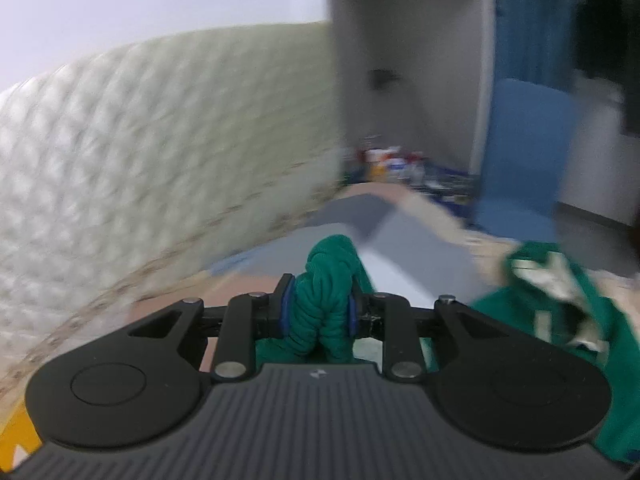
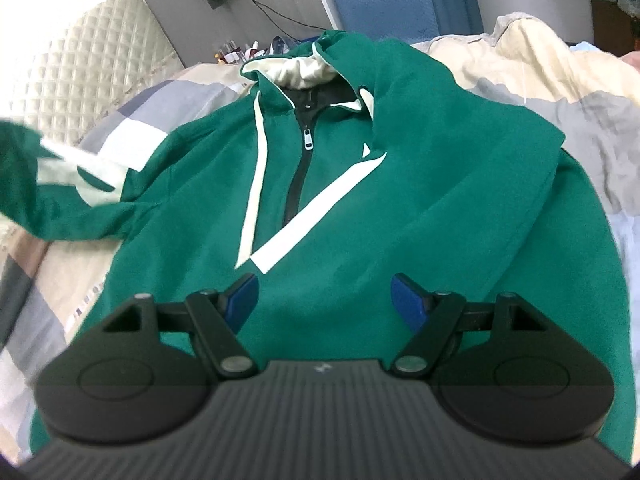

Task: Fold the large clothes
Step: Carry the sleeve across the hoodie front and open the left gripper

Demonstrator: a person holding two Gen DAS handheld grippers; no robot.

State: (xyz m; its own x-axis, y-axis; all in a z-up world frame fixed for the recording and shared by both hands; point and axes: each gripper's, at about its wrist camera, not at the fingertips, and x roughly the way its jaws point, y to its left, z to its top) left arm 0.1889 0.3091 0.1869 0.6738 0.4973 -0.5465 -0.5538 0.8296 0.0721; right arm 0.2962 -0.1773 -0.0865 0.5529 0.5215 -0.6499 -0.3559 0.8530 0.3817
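Flanking hoodie [image 2: 400, 200]: quilted headboard [image 2: 92, 60], duvet [image 2: 560, 76]

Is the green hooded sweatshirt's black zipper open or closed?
Closed: on the green hooded sweatshirt, the black zipper has its pull at the collar.

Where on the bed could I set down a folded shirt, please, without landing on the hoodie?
The patchwork quilt lies bare between the quilted cream headboard and the green zip-up hoodie, and the rumpled grey-and-cream bedding beyond its far shoulder is free. The middle is all hoodie.
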